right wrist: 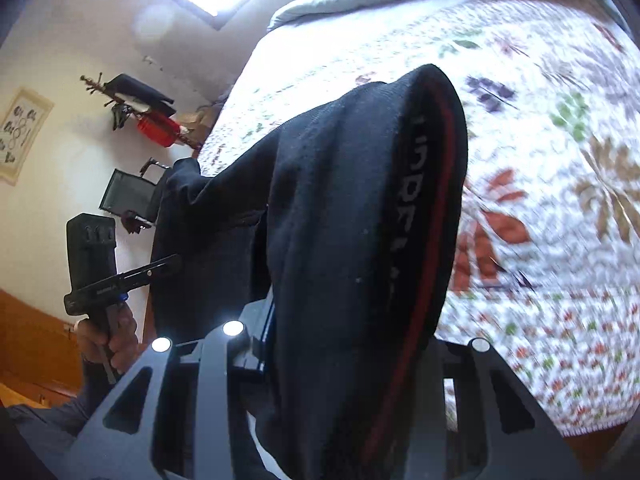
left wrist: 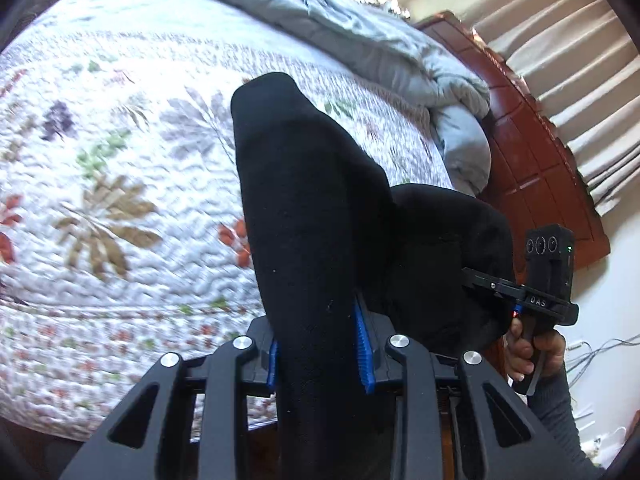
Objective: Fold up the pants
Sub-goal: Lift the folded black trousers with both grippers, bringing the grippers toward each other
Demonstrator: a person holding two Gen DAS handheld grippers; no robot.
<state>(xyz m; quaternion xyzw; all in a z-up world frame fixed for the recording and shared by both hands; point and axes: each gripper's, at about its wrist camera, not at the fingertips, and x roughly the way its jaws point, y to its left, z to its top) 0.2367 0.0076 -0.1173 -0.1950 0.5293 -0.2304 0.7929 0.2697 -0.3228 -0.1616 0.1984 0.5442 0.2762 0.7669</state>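
Note:
The black pants [left wrist: 312, 208] hang above the floral quilt, bunched and lifted off the bed. My left gripper [left wrist: 320, 332] is shut on one black fold, with a blue pad [left wrist: 363, 344] pressed against each side. In the right wrist view the pants [right wrist: 340, 208] show a waistband [right wrist: 434, 184] with a red stripe and grey lettering. My right gripper [right wrist: 340, 340] is shut on that end; its right finger is hidden by cloth. Each view shows the other gripper held by a hand: the right gripper [left wrist: 480, 278] and the left gripper [right wrist: 160, 266], tips buried in black fabric.
The bed's quilt [left wrist: 120, 200] spreads below both grippers. A grey duvet [left wrist: 380, 48] is heaped along the wooden headboard [left wrist: 532, 152], with curtains [left wrist: 580, 60] behind. A coat rack [right wrist: 136, 104] and a dark chair [right wrist: 128, 196] stand by the wall beyond the bed's corner.

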